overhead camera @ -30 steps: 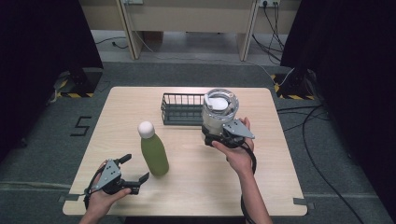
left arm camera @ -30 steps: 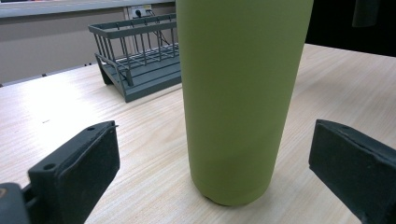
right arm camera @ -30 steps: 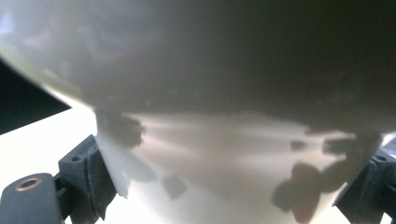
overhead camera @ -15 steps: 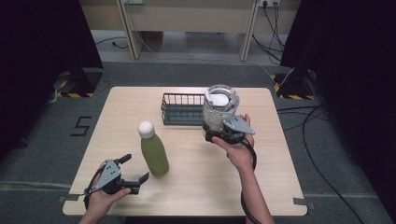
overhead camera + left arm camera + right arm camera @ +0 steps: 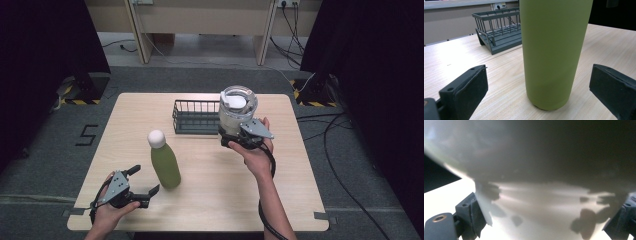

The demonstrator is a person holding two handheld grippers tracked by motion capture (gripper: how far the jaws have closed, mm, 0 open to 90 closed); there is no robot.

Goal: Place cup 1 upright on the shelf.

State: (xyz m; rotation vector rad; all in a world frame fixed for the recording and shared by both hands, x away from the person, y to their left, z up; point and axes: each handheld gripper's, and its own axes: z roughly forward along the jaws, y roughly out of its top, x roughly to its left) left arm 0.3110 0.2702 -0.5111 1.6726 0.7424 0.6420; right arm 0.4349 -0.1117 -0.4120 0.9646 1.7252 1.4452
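Two grippers in play. Right gripper [image 5: 239, 136] has its fingers clamped on the base of a clear jar [image 5: 238, 109] with a white lid; in the right gripper view the jar's body sits pressed between both pads. From the high view the jar stands upright at the right end of the dark wire basket [image 5: 196, 116], just beside it; can't tell if its base touches the worktop [image 5: 300, 200] or sits slightly above it. Left gripper [image 5: 141, 186] rests at the near left edge of the worktop, fingers spread wide, nothing held. Its fingers point at the green bottle [image 5: 165, 164] with a white cap, which stands upright just in front of them, untouched. Left gripper view: bottle between the two pads with a clear gap each side, basket behind.
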